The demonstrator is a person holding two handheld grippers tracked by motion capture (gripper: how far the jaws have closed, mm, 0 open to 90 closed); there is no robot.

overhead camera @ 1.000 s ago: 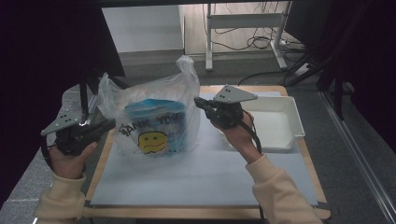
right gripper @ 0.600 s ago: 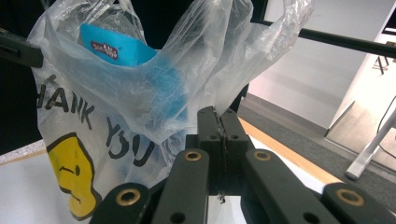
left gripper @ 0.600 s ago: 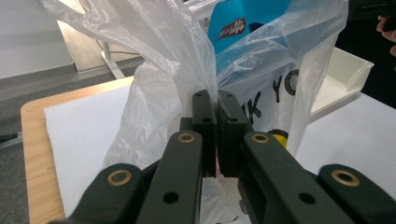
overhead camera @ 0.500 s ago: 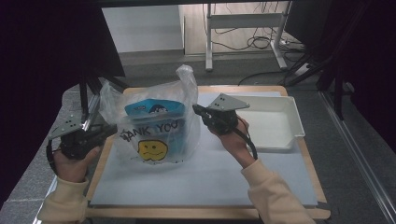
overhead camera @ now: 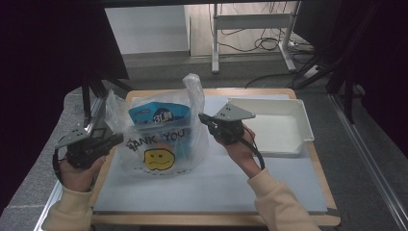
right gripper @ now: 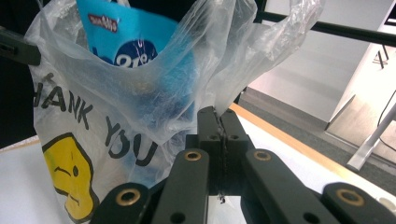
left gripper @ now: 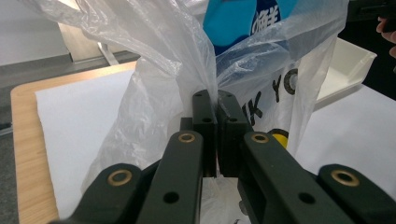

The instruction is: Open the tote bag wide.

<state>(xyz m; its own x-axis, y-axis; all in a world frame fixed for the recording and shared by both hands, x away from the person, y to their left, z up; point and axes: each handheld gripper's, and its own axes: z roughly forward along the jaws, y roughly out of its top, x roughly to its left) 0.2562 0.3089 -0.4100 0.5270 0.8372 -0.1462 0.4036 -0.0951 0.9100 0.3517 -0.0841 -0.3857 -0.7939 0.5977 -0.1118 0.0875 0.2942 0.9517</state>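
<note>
Hanging btwn both – plastic bag (overhead camera: 161, 144); left gripper (overhead camera: 114, 139), right gripper (overhead camera: 204, 119) clamped on its handles.

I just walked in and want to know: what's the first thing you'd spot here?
A see-through plastic bag with a yellow smiley face stands mid-table, a blue packet inside. The left gripper and right gripper pinch its sides. A white tray sits to the right.

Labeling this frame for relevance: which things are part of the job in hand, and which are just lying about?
In the job:
- plastic bag, pinched at each side
- blue packet inside the bag
- left gripper, shut on the bag
- right gripper, shut on the bag

Lying about:
- white tray, at the table's right, apart from the bag
- white mat under the bag
</note>
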